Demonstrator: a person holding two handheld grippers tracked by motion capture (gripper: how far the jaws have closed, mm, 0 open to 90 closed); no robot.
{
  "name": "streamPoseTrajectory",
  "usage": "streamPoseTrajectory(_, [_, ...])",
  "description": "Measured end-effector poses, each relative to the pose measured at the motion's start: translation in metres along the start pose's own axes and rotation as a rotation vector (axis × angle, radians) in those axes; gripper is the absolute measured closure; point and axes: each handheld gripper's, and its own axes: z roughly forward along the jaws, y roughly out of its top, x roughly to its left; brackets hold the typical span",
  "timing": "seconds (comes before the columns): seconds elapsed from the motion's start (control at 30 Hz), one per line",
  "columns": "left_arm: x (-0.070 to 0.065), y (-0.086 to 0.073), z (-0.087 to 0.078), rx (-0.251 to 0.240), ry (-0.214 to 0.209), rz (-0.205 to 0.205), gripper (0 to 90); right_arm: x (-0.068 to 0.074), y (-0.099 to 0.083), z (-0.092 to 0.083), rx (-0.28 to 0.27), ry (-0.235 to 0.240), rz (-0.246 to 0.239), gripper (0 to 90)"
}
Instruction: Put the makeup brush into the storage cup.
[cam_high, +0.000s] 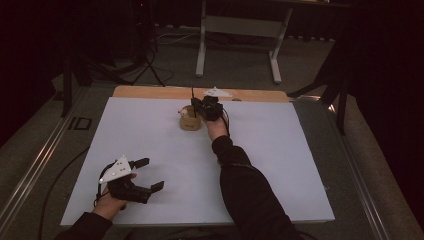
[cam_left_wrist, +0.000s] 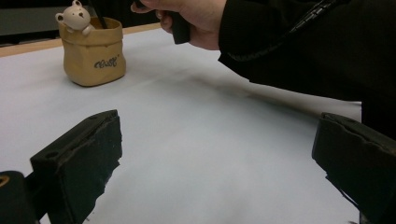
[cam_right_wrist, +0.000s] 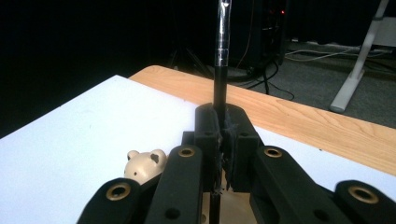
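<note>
Right gripper (cam_right_wrist: 219, 154) clamped tight on black pen (cam_right_wrist: 222, 56), pen upright over tan bear-topped pot (cam_high: 190, 120) at table's (cam_high: 150, 130) far edge. Left gripper (cam_high: 150, 175) idle, jaws wide, empty. Risk: off-centre descent catches rim, tips pot; tilted pen slips in pads.

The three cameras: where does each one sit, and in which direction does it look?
High view: above the person's side, looking forward and down on the white table; both forearms show, the left claw open, the right claw at the tan pot.
Left gripper view: on the left claw, looking low across the table to the pot; the right hand shows.
Right gripper view: on the right claw, shut on a black pen above the pot.
Shared: the pot's bear figure shows in both gripper views.
</note>
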Motion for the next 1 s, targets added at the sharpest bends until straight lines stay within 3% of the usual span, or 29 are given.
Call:
streamPoseTrajectory(0.13, [0.000,0.000,0.000,-0.003,-0.002,0.000,2.4,-0.001,0.001,-0.002,0.017,0.000,0.014,83.5])
streamPoseTrajectory(0.17, [0.000,0.000,0.000,-0.004,-0.002,-0.001,2.4,0.000,0.001,-0.002,0.022,0.002,0.014,79.7])
streamPoseTrajectory(0.27, [0.001,0.001,0.000,-0.005,0.003,-0.003,2.4,0.000,0.005,-0.008,0.032,-0.006,0.061,65.7])
streamPoseTrajectory(0.33, [0.001,0.001,0.000,-0.004,0.003,0.000,2.4,0.000,0.009,-0.013,0.045,-0.010,0.086,47.0])
streamPoseTrajectory(0.37, [0.001,0.001,0.000,-0.004,0.005,0.000,2.4,0.000,0.012,-0.016,0.051,-0.019,0.078,44.7])
streamPoseTrajectory(0.43, [0.001,0.001,-0.001,-0.004,0.006,0.003,2.4,0.001,0.017,-0.023,0.060,-0.021,0.054,30.6])
streamPoseTrajectory(0.53, [0.000,0.002,0.000,-0.003,0.007,0.007,2.4,0.003,0.022,-0.034,0.076,-0.014,0.026,20.7])
streamPoseTrajectory(0.8, [-0.002,0.004,0.001,-0.001,0.002,0.015,2.4,0.008,0.023,-0.070,0.129,0.027,0.017,11.4])
streamPoseTrajectory(1.0, [-0.003,0.005,0.002,-0.001,0.004,0.018,2.3,0.014,0.018,-0.099,0.153,0.057,-0.028,7.9])
